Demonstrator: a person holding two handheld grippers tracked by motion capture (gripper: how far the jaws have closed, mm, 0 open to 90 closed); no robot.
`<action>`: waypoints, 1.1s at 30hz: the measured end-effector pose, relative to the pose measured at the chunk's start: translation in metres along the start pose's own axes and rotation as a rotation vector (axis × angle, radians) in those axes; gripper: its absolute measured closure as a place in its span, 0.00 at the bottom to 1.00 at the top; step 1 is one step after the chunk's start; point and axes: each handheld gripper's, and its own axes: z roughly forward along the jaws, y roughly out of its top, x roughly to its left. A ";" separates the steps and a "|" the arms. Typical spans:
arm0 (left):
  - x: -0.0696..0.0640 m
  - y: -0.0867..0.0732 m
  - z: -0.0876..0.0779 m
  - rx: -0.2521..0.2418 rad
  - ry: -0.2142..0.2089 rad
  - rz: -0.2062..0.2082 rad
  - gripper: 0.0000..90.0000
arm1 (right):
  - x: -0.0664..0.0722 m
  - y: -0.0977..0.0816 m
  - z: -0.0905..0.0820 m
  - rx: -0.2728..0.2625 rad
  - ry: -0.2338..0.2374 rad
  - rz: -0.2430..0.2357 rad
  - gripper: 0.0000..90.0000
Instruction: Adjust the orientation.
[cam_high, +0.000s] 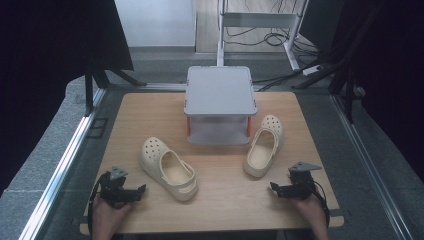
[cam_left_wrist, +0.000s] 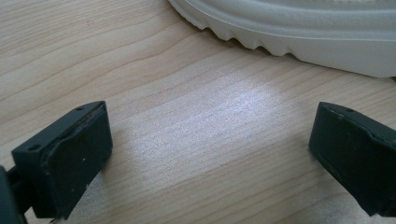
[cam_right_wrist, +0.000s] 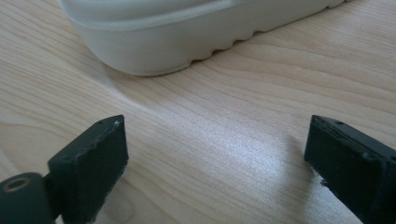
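Two cream foam clogs lie on the wooden table (cam_high: 227, 202). The left clog (cam_high: 168, 168) points toe to the far left; its ridged sole (cam_left_wrist: 303, 28) runs along the top of the left gripper view. The right clog (cam_high: 264, 145) lies toe away from me beside the stand, and its heel (cam_right_wrist: 154, 42) shows ahead in the right gripper view. My left gripper (cam_high: 141, 189) (cam_left_wrist: 210, 130) rests low at the front left, open and empty, a short way from the left clog. Open and empty too, my right gripper (cam_high: 274, 188) (cam_right_wrist: 215, 140) sits at the front right, just short of the right clog's heel.
A grey two-level stand (cam_high: 220, 92) with orange posts sits at the middle back of the table. Metal rails (cam_high: 65, 160) border the table on both sides. Bare wood lies between the clogs and along the front edge.
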 end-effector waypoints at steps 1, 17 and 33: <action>0.000 0.000 0.000 0.000 0.000 0.000 0.00 | 0.000 0.001 -0.002 -0.002 0.000 0.001 0.07; 0.000 0.000 0.000 0.000 0.000 0.002 0.00 | 0.012 0.020 -0.036 -0.052 0.051 -0.016 0.11; 0.000 0.000 0.000 0.000 -0.001 0.002 0.00 | 0.041 0.072 -0.040 0.000 0.148 -0.162 0.12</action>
